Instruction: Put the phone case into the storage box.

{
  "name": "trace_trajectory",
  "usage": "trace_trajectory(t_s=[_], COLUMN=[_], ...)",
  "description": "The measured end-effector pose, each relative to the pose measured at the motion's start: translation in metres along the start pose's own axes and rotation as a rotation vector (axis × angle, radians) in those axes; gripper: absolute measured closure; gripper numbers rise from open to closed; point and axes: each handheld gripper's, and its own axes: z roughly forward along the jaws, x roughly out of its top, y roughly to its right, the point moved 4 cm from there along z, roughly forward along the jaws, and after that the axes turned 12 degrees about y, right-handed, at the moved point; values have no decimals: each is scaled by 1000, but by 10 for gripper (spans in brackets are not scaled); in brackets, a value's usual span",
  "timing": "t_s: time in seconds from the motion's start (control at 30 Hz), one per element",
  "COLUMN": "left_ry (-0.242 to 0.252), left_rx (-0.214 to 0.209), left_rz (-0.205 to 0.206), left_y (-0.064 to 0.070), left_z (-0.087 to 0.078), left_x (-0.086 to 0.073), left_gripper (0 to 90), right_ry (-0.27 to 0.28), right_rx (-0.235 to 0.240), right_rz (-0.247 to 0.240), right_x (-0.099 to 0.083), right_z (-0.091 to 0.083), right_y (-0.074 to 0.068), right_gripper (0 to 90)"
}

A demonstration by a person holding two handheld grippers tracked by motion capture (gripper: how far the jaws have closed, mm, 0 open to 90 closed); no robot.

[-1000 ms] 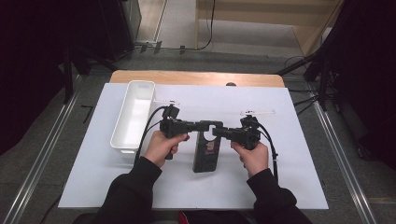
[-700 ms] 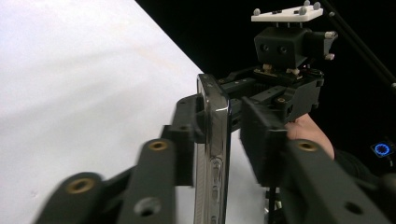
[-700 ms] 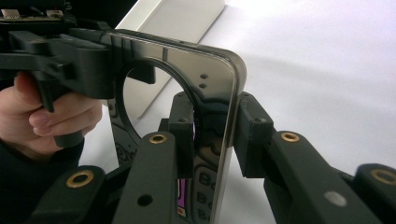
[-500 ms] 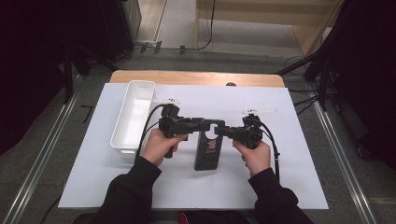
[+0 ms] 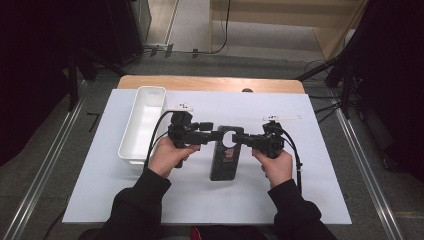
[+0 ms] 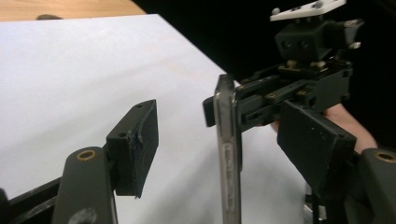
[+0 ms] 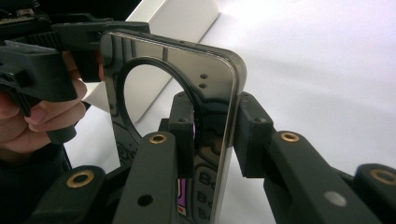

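A white sheet (image 5: 300,180) covered the wooden tabletop (image 5: 210,82), which stood on a grey floor among dark stands and cables. A long white plastic tray (image 5: 142,125) lay along the sheet's left side.

You held the black glossy phone-shaped slab with a round ring on its face (image 5: 226,152) at the middle of the sheet, between your two grippers; in the high view its near end lay toward you, though whether it touched the sheet could not be told.

Your right gripper (image 7: 212,140) was closed on the slab's upper end, one pad (image 7: 184,123) on the ringed face and one on the back edge.

Your left gripper (image 6: 224,140) stood wide open around the slab: the slab's thin edge (image 6: 229,154) rose between its pads, nearer the right pad (image 6: 313,144) and well clear of the left pad (image 6: 135,144). Contact with the right pad could not be told.
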Motion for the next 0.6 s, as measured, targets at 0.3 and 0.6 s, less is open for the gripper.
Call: trace_trajectory(t_s=[0.3, 0.6], left_ry=[-25, -20], left_rx=[61, 129], left_rz=[75, 109], left_y=[15, 23], left_z=[-4, -6], left_x=[1, 2], left_gripper=[263, 263], right_ry=[13, 16], right_rx=[-12, -29], right_rz=[0, 2], right_x=[3, 8], right_z=[-4, -5], right_y=[3, 3], right_gripper=[701, 701])
